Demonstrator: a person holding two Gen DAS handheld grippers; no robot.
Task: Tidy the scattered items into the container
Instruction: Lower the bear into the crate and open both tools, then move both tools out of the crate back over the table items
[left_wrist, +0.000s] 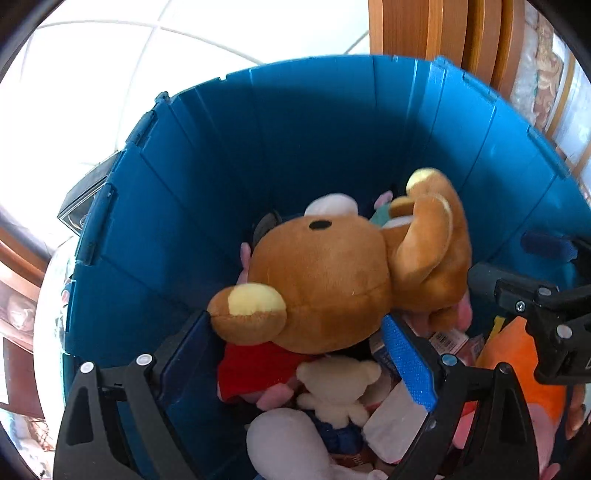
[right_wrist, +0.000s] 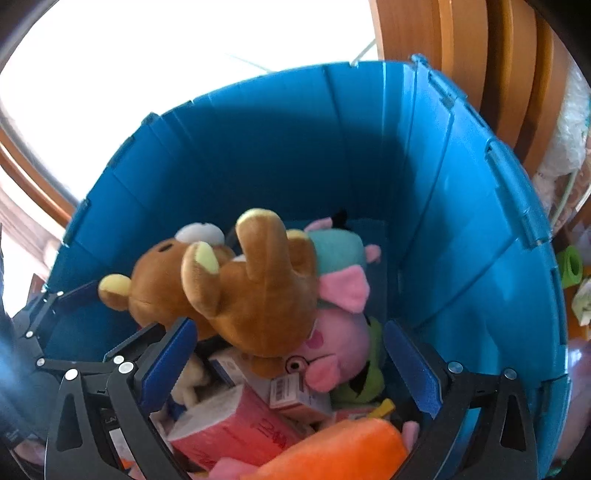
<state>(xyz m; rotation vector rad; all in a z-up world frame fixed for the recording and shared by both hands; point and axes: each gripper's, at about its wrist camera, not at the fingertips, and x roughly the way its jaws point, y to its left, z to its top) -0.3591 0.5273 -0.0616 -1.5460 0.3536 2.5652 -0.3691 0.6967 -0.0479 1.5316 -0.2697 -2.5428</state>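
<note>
Blue ribbed plastic forms the tall walls of the container (left_wrist: 258, 155), which fills the middle of both wrist views, its rim notched with small clips. On top of the pile inside lies a brown plush bear (left_wrist: 332, 273), soft and short-napped, with pale yellow ear pads and a black oval nose; in the left wrist view it lies on its side across the centre of the frame, head towards the lower left and limbs up to the right. The left gripper (left_wrist: 299, 354) stands spread, its blue textured pads at either side of the bear's head; the left pad sits just beside the ear and the right pad at the underside of the head, but whether either presses on the plush cannot be told. The right gripper (right_wrist: 291, 354) is spread wide, with nothing pinched; its left pad is close against the bear's body and its right pad stands clear near the container wall. Under the bear lie a pink plush pig (right_wrist: 332, 350) with a round eye, a teal and pink plush (right_wrist: 338, 253), a small cream bear (left_wrist: 340, 391), a red cloth (left_wrist: 255, 365), a pink printed pack (right_wrist: 236, 424), a barcoded box (right_wrist: 291, 391) and an orange plush (right_wrist: 332, 450) at the lower edge. Glossy wooden furniture (left_wrist: 443, 33) rises at the upper right behind the container.
</note>
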